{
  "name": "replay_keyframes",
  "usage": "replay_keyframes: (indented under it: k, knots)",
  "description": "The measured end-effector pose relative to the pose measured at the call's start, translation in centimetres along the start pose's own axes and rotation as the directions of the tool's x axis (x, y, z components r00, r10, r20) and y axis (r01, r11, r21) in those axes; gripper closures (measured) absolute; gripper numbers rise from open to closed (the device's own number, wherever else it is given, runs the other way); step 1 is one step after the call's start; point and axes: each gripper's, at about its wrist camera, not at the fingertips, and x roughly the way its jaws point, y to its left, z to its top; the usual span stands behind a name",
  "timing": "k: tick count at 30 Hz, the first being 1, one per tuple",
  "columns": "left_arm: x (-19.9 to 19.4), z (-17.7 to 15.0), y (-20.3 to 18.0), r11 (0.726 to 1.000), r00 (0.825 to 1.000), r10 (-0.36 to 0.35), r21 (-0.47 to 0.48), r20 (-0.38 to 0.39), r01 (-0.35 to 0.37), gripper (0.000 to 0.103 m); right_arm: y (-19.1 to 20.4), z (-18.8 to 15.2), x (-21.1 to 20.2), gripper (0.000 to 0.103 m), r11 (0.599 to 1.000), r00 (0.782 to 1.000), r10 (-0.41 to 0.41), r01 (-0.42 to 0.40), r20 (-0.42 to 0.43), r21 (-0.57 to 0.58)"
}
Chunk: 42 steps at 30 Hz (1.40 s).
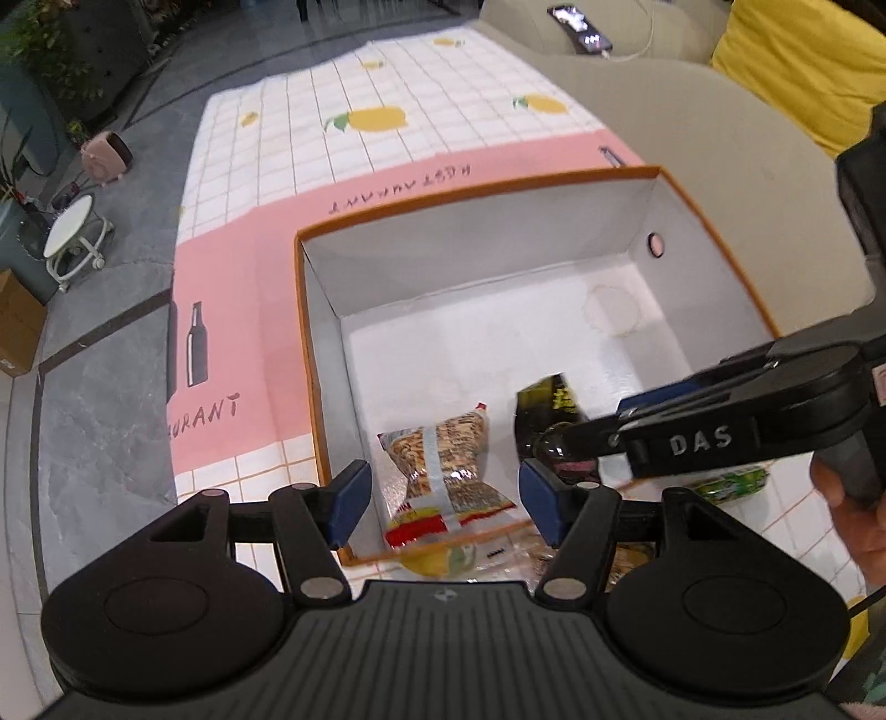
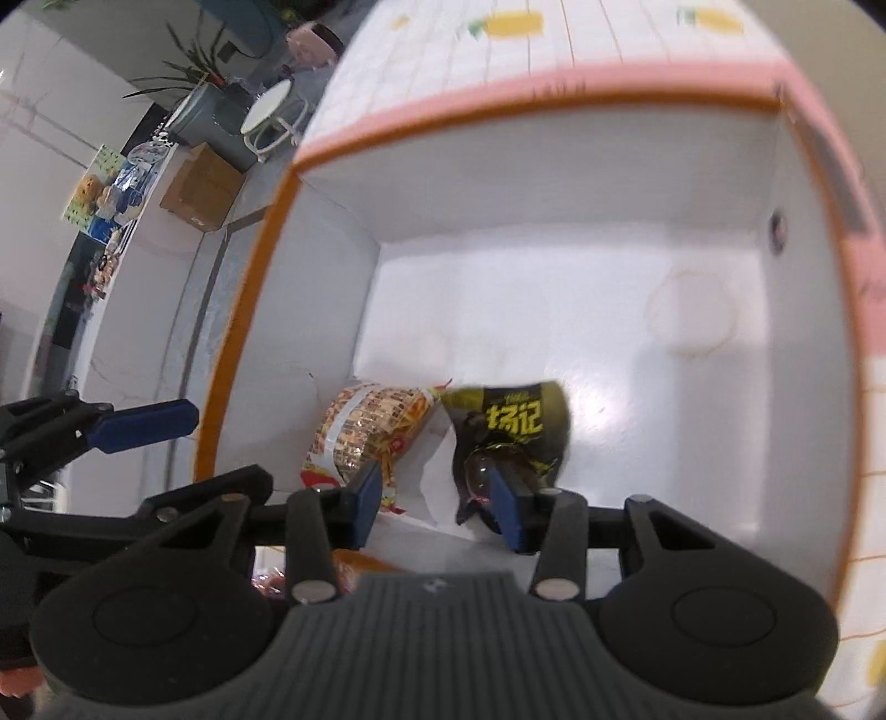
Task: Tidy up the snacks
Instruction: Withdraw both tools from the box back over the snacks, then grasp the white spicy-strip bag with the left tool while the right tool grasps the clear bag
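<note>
An orange-rimmed white box (image 1: pixel 476 191) (image 2: pixel 243 310) stands on the patterned cloth. Inside its near corner lie a clear packet of nuts (image 1: pixel 443 459) (image 2: pixel 371 426) and a black-and-yellow snack packet (image 1: pixel 548 410) (image 2: pixel 515 426). My left gripper (image 1: pixel 443 501) is open and empty just above the box's near rim, with the nut packet seen between its fingers. My right gripper (image 2: pixel 437 498) is open over the box; its right finger (image 2: pixel 506 512) is against the black packet, which looks released. The right gripper also shows in the left wrist view (image 1: pixel 626 426).
More snack packets lie outside the box by its near edge, among them a green one (image 1: pixel 731 482). A beige sofa (image 1: pixel 692 111) with a phone (image 1: pixel 581 27) and a yellow cushion (image 1: pixel 803 66) is at the right. A white stool (image 1: pixel 72 232) and a cardboard box (image 2: pixel 202 185) stand on the floor at the left.
</note>
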Motion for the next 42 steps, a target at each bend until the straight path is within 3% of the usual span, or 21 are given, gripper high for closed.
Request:
replay_keyframes:
  k: [8, 17, 23, 29, 35, 42]
  knots:
    - [-5.7, -3.9, -2.1, 1.000, 0.991, 0.003, -0.028, 0.136, 0.000, 0.031, 1.1, -4.9, -7.4, 0.060, 0.994, 0.981, -0.055, 0.072, 0.187, -0.086]
    - [-7.5, -10.9, -4.2, 0.990, 0.991, -0.042, -0.132, 0.131, 0.059, 0.031, 0.7, -14.1, -11.3, 0.060, 0.993, 0.957, -0.072, 0.097, 0.282, -0.074]
    - [-7.4, -15.3, -5.8, 0.989, 0.996, 0.000, -0.144, 0.094, 0.014, 0.031, 0.9, -20.2, -10.6, 0.059, 0.993, 0.962, -0.098, 0.112, 0.256, -0.038]
    - [-6.4, -18.7, -7.6, 0.990, 1.000, 0.006, -0.142, 0.010, -0.004, 0.031, 1.7, -23.9, -8.9, 0.054, 0.994, 0.980, -0.092, 0.100, 0.176, -0.035]
    - [-4.5, -21.0, -8.3, 0.991, 0.996, 0.028, -0.128, -0.088, -0.039, 0.031, 1.8, -26.2, -7.0, 0.053, 0.991, 0.988, -0.112, 0.118, 0.103, -0.055]
    - [-3.4, -22.2, -7.7, 0.988, 0.992, 0.042, -0.144, -0.120, -0.059, 0.031, 2.0, -26.8, -5.3, 0.052, 0.987, 0.988, -0.140, 0.145, 0.066, -0.075]
